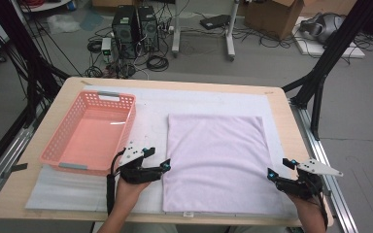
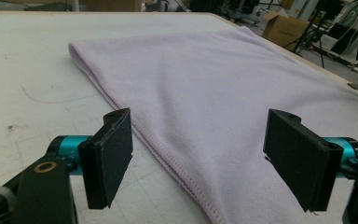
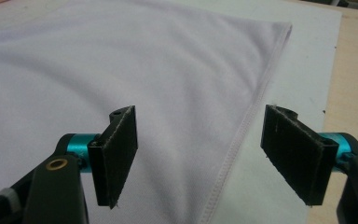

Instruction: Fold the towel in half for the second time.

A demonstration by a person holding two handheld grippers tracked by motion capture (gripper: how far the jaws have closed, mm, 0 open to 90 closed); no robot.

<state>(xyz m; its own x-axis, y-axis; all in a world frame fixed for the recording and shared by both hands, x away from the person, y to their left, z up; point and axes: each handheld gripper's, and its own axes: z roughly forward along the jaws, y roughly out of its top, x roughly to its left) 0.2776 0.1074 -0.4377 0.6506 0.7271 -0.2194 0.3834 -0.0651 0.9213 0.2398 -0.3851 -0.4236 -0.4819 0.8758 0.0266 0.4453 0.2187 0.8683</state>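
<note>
We see the folded lilac towel [image 1: 214, 162] lying flat on the white mat [image 1: 150, 121] at the middle of the desk [image 1: 291, 126]. Our left gripper [image 1: 156, 159] sits at its near left edge and our right gripper [image 1: 279, 169] at its near right edge, both with jaws wide apart, gripping nothing. The pink basket [image 1: 63, 145] stands left.

Beyond the table's [image 1: 39, 191] far edge, ahead of the tongs, lay a grey floor [image 1: 369, 116] strewn with cables [image 1: 155, 62]. Two black computer towers [image 1: 136, 30] stood there, a cardboard box [image 1: 272, 17] further right, black frame legs [image 1: 323, 73] flanking.
</note>
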